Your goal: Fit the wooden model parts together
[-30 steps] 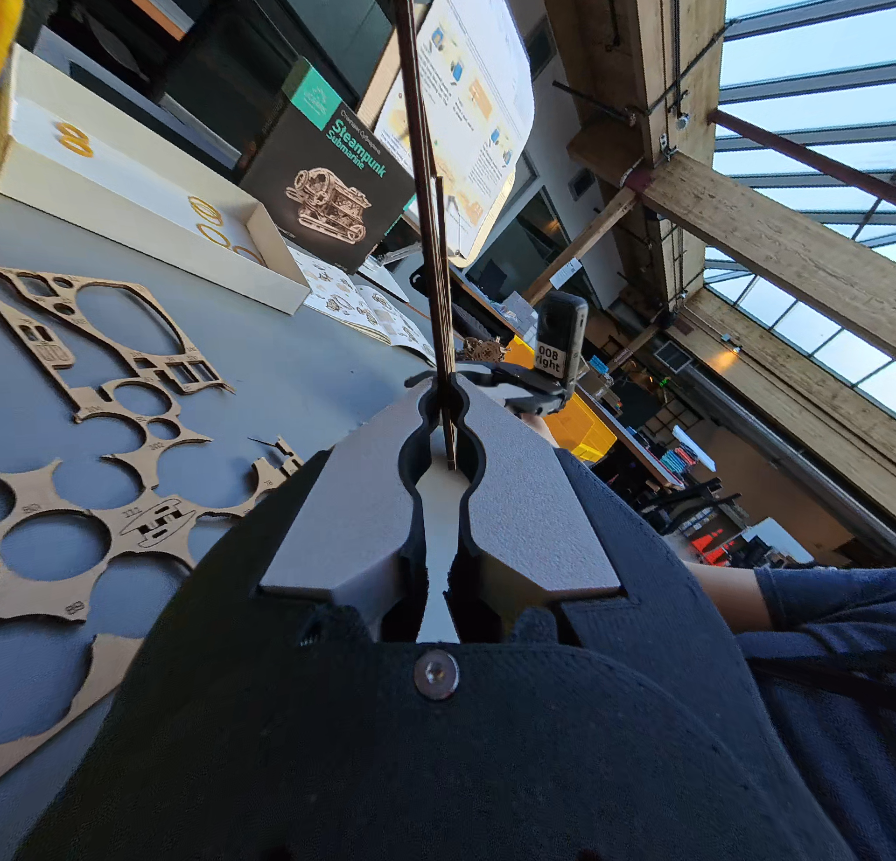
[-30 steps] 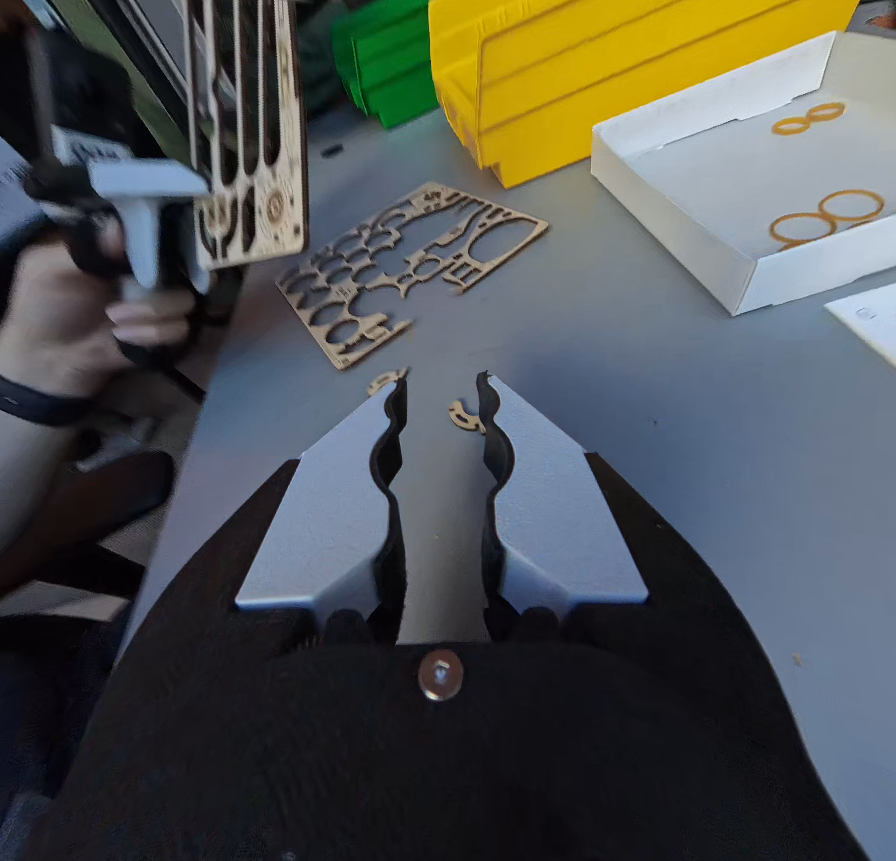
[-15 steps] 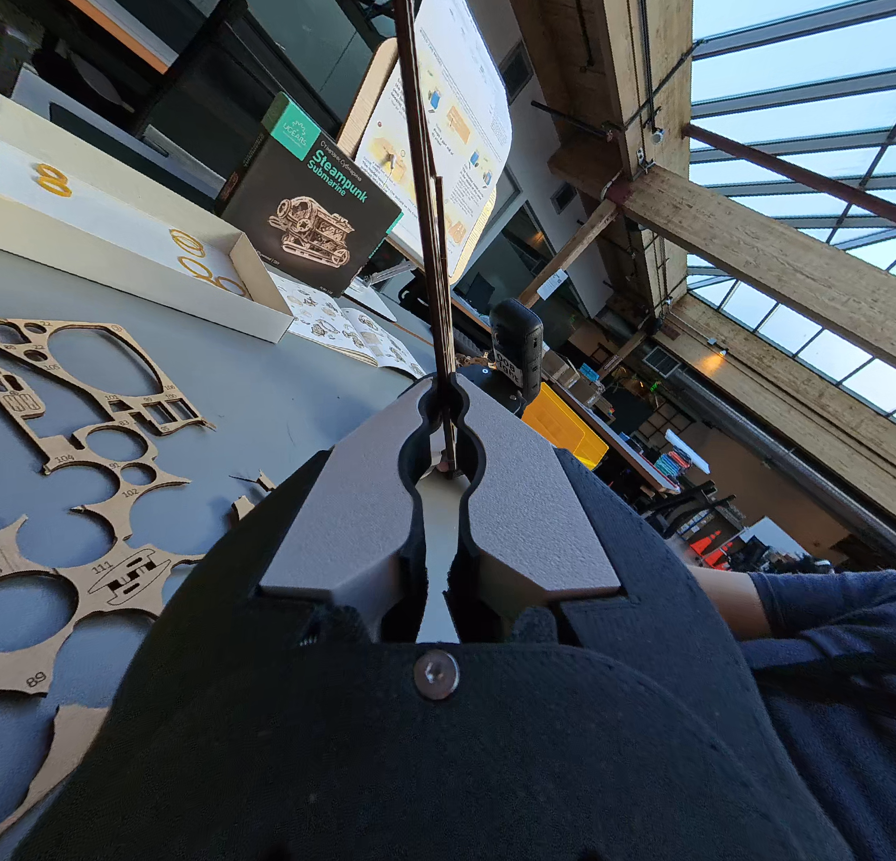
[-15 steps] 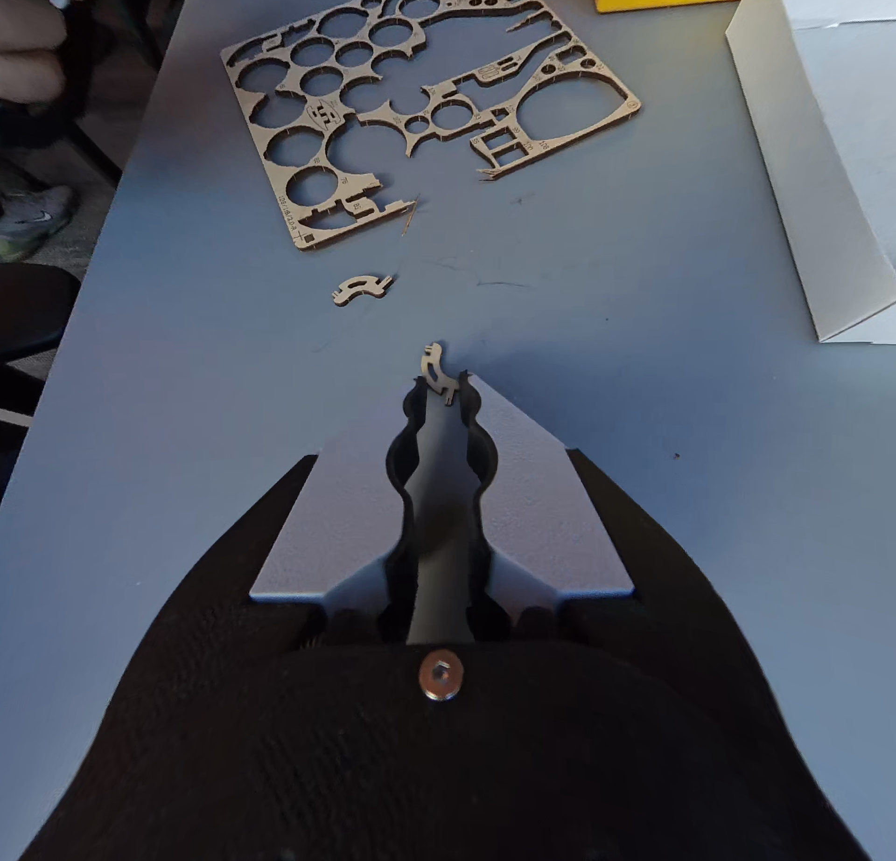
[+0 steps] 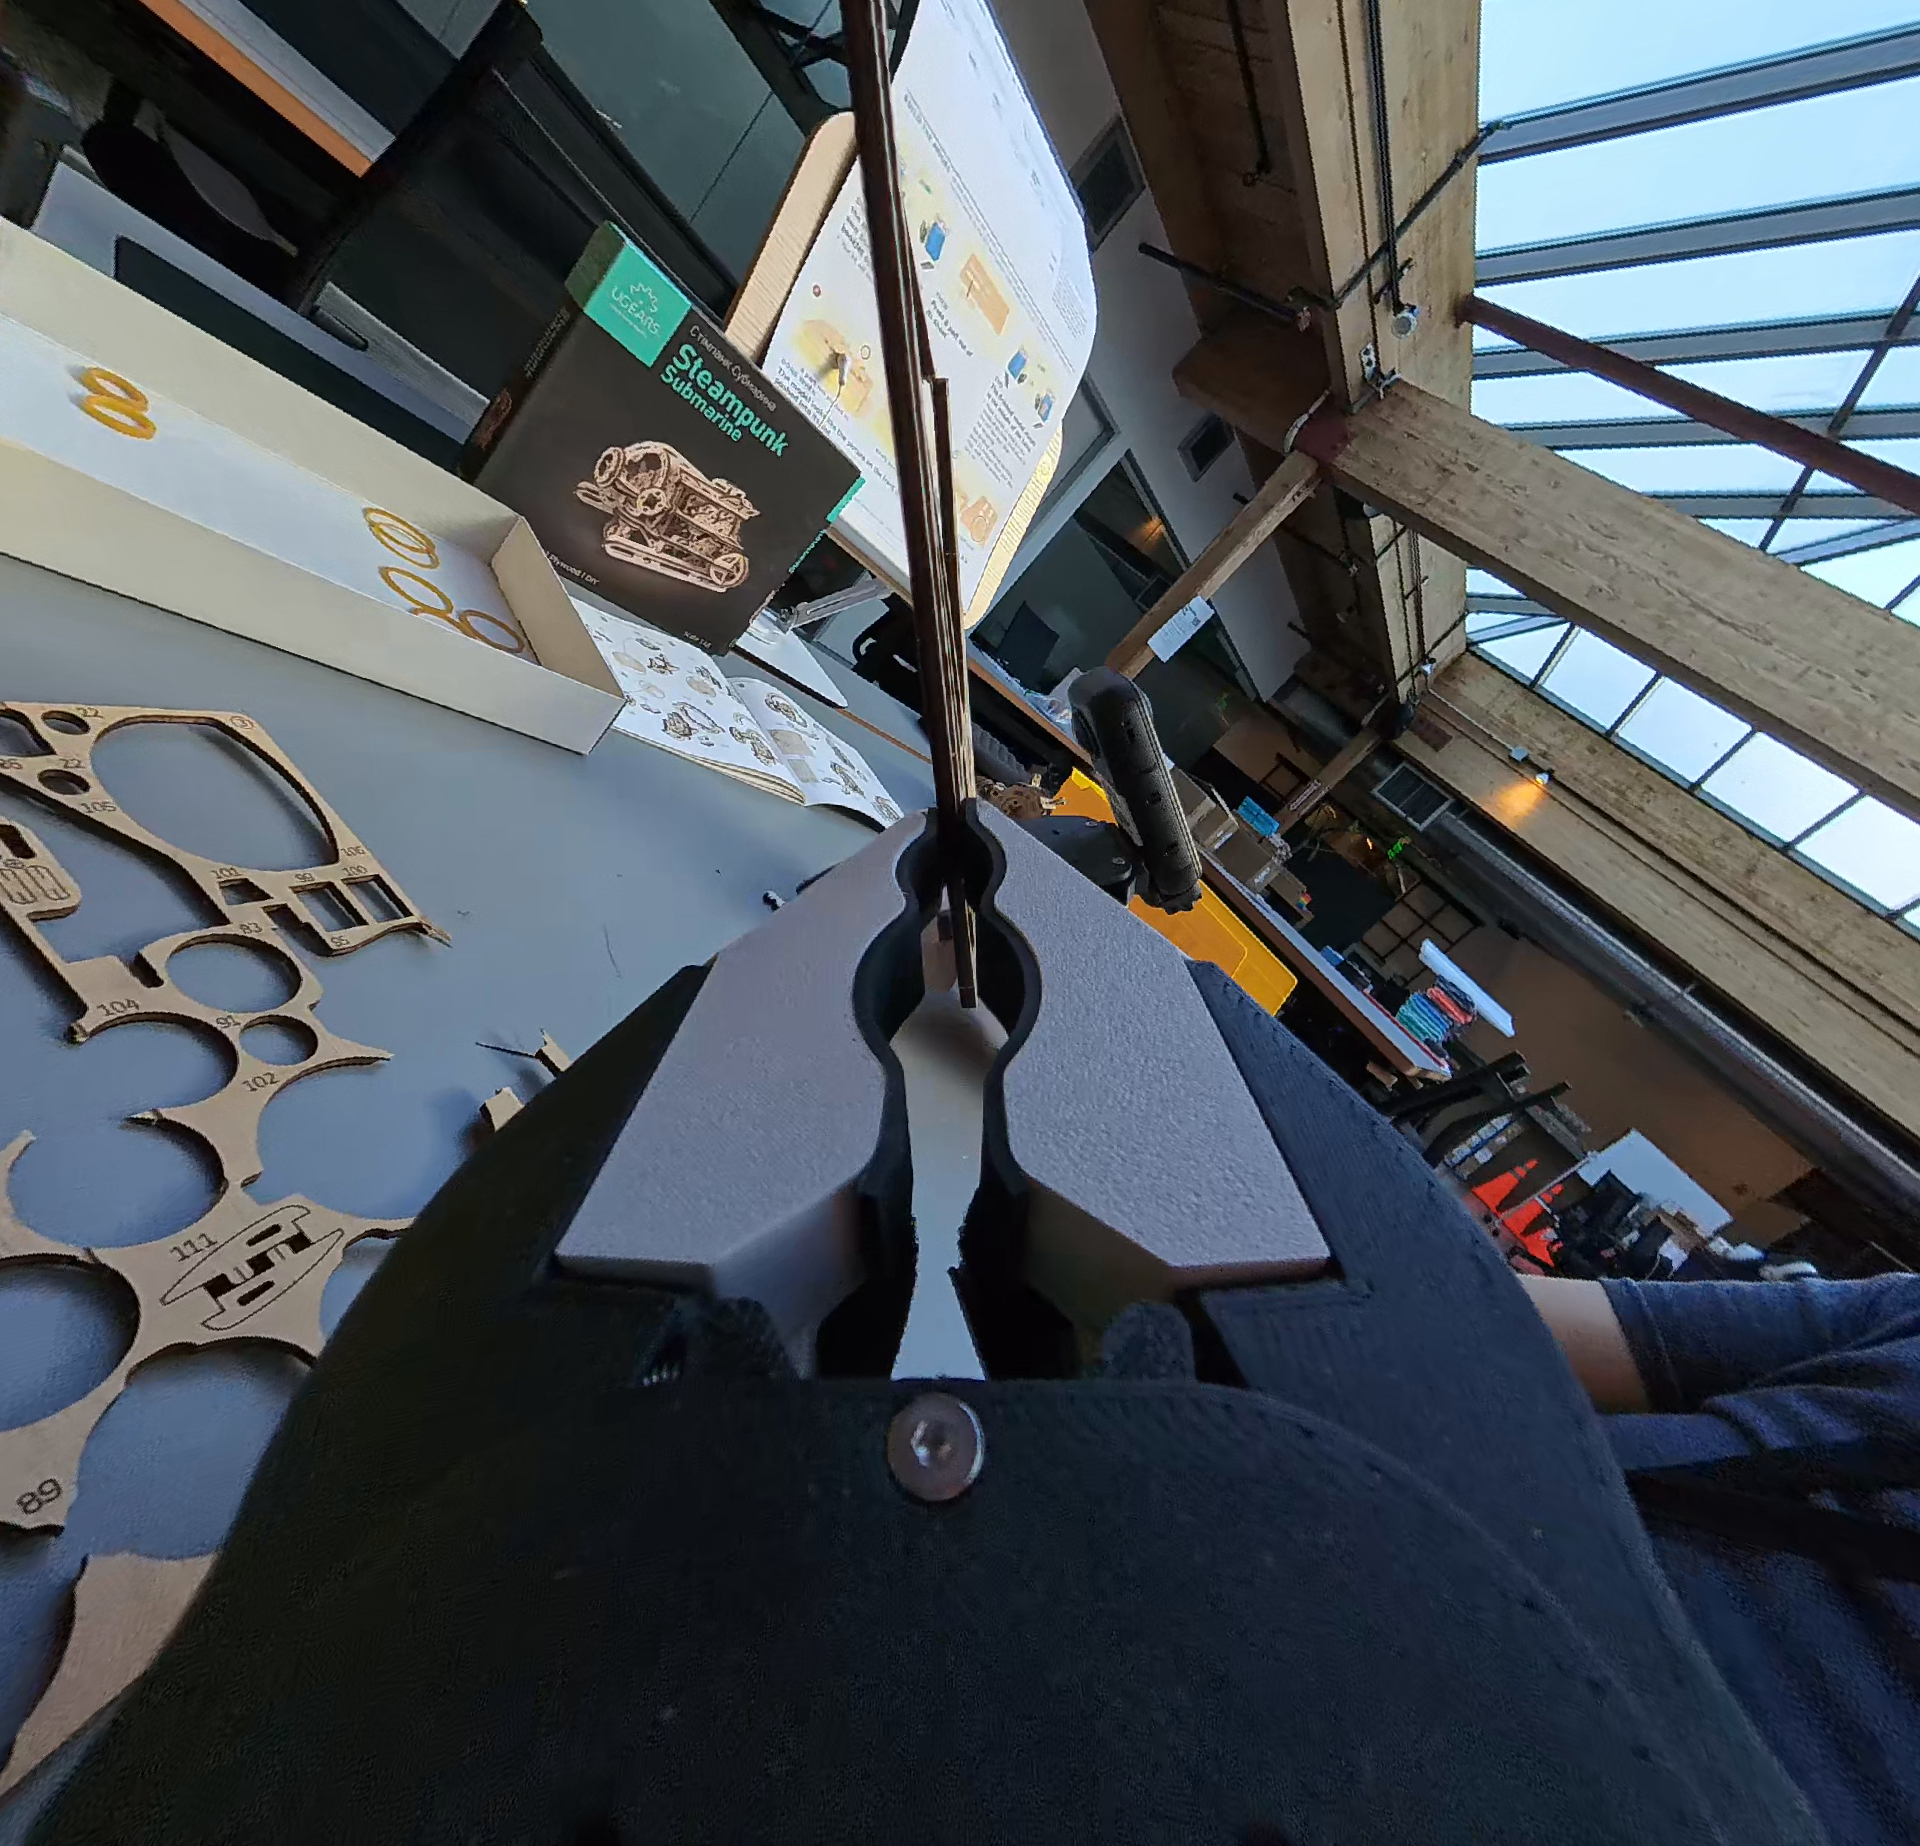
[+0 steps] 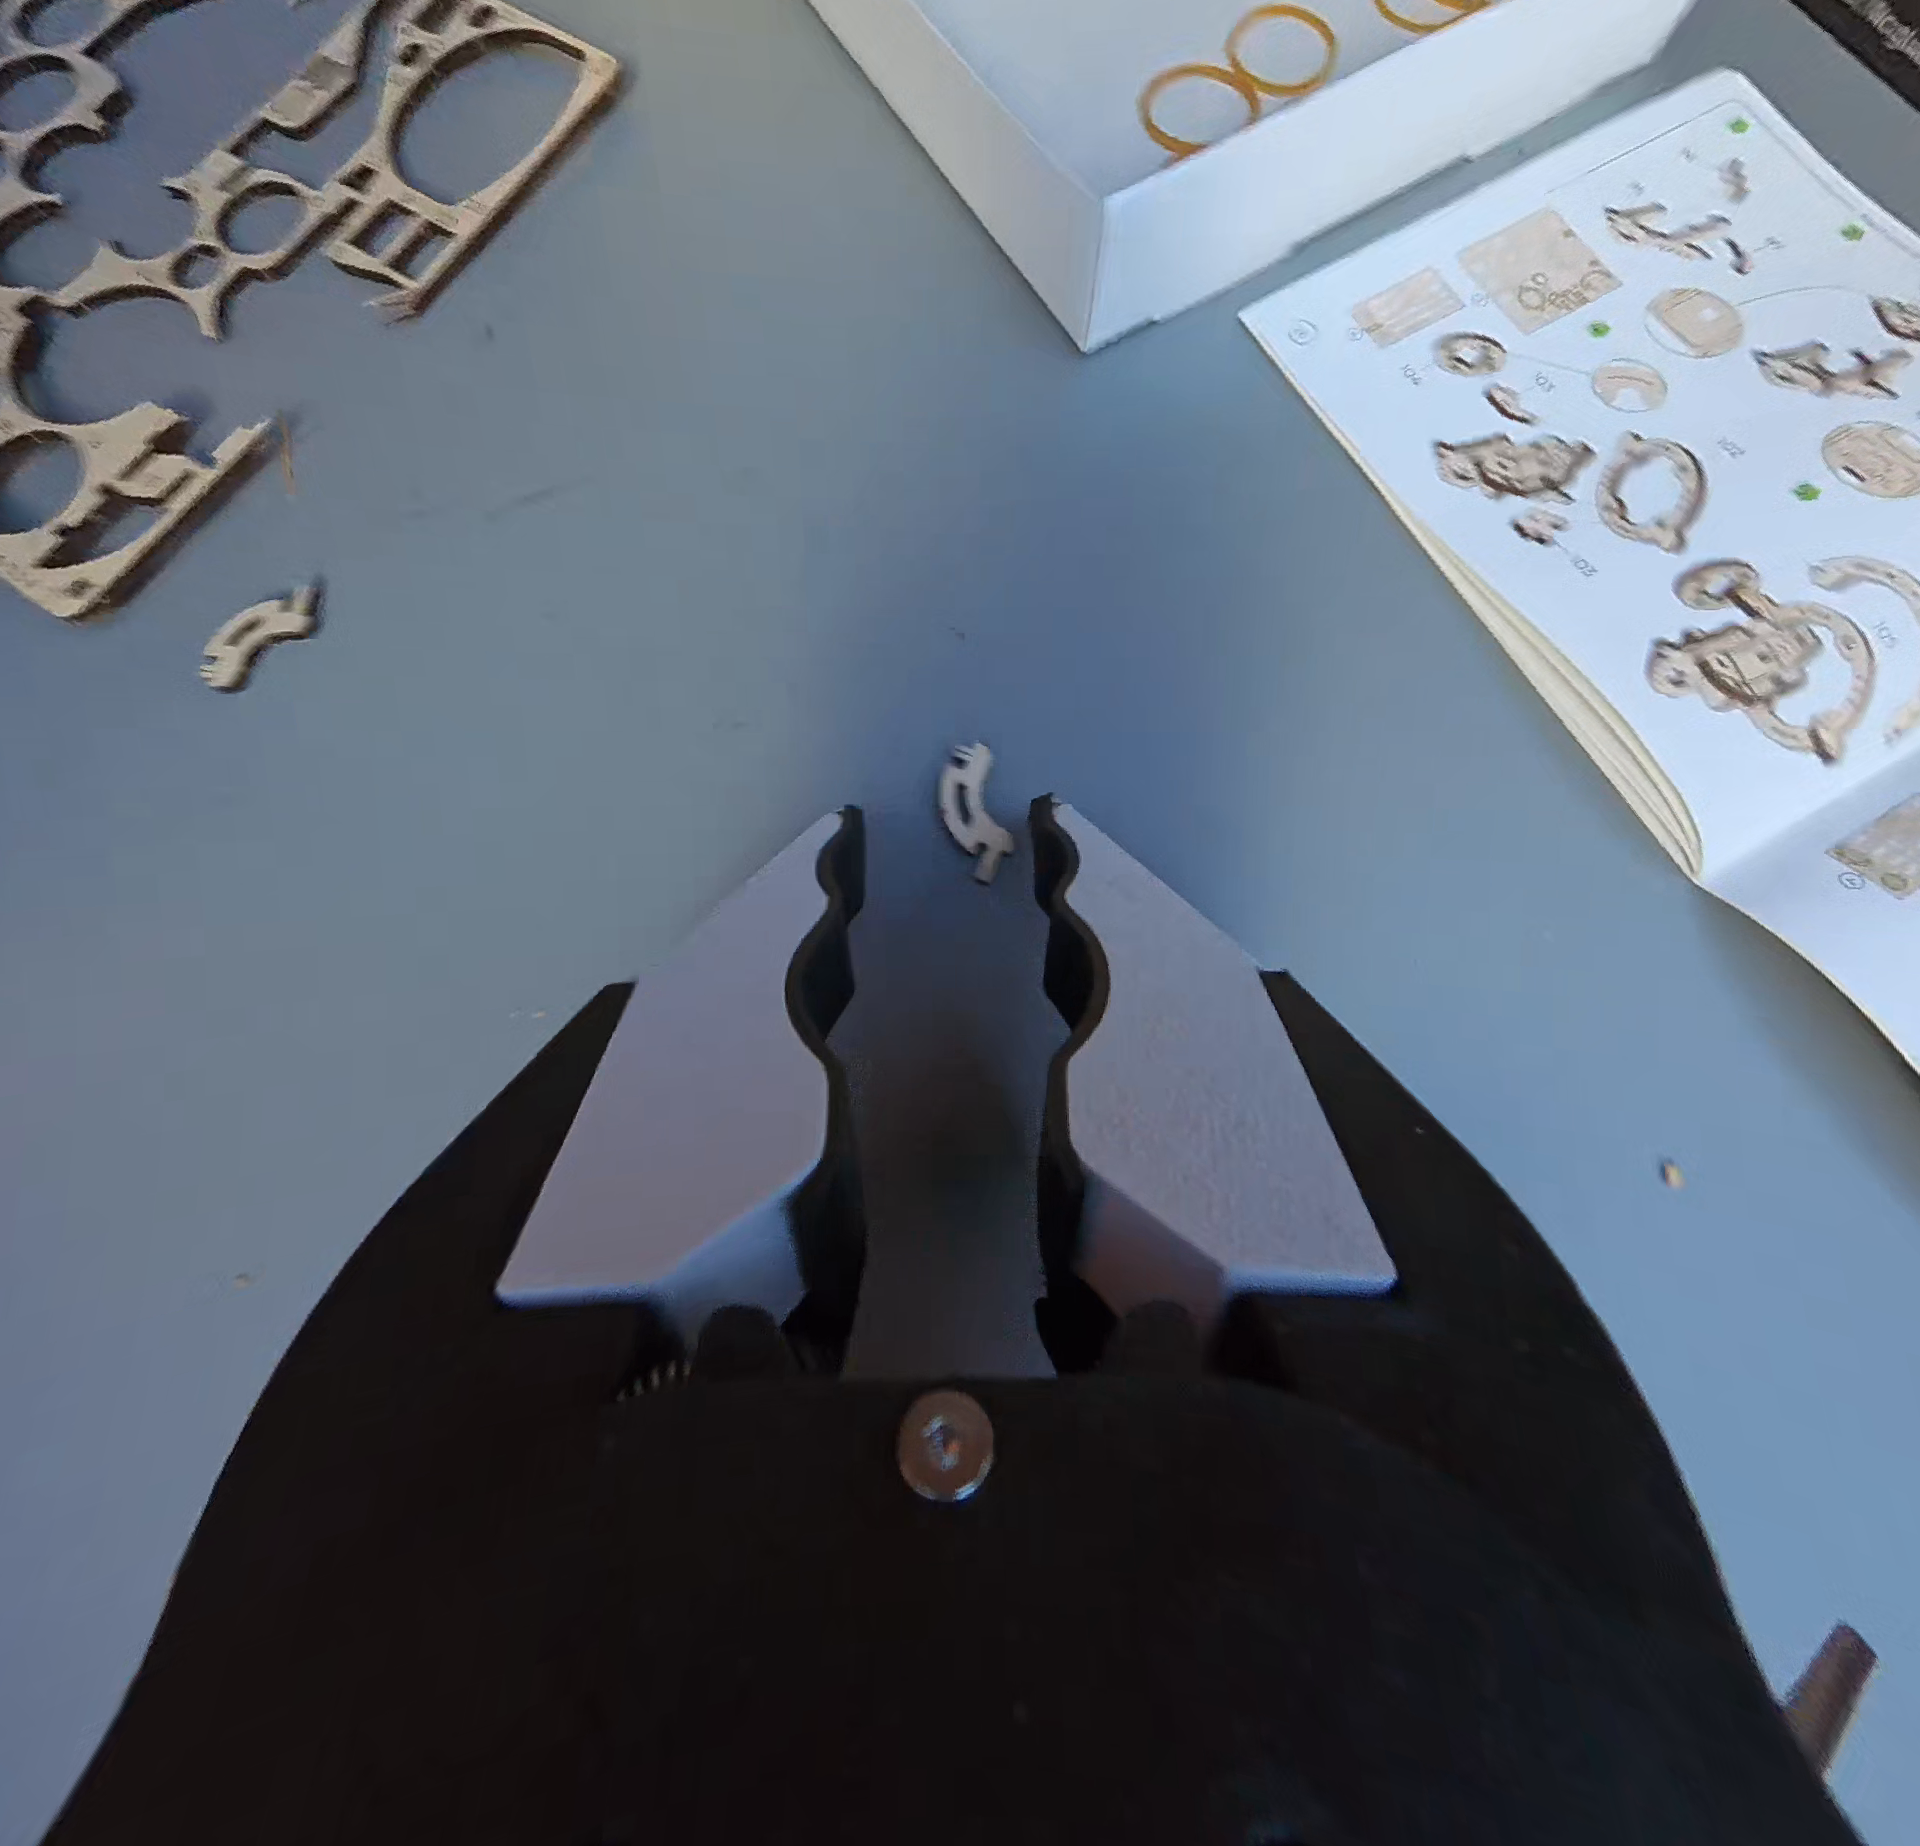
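Observation:
My left gripper (image 5: 951,825) is shut on a thin wooden sheet (image 5: 904,425) seen edge-on, held upright above the grey table. My right gripper (image 6: 948,811) is open just over the table, with a small curved wooden piece (image 6: 971,809) lying between and just ahead of its fingertips. A second small curved piece (image 6: 258,638) lies to the left. A punched-out wooden sheet (image 6: 208,217) lies flat at the far left; it also shows in the left wrist view (image 5: 177,975). The right gripper's handle (image 5: 1138,788) shows beyond my left fingers.
A white box tray (image 6: 1049,196) with yellow rubber bands (image 6: 1236,71) stands at the back. An open instruction booklet (image 6: 1662,466) lies to the right. The dark kit box (image 5: 665,446) stands behind the tray. A person's sleeved arm (image 5: 1745,1349) is at the right. Spacing between my two grippers at the tips: around 25 centimeters.
My right gripper opened wider and shifted right, with the small curved piece now loose between its tips. The booklet and tray came into view. My left gripper keeps holding the sheet upright.

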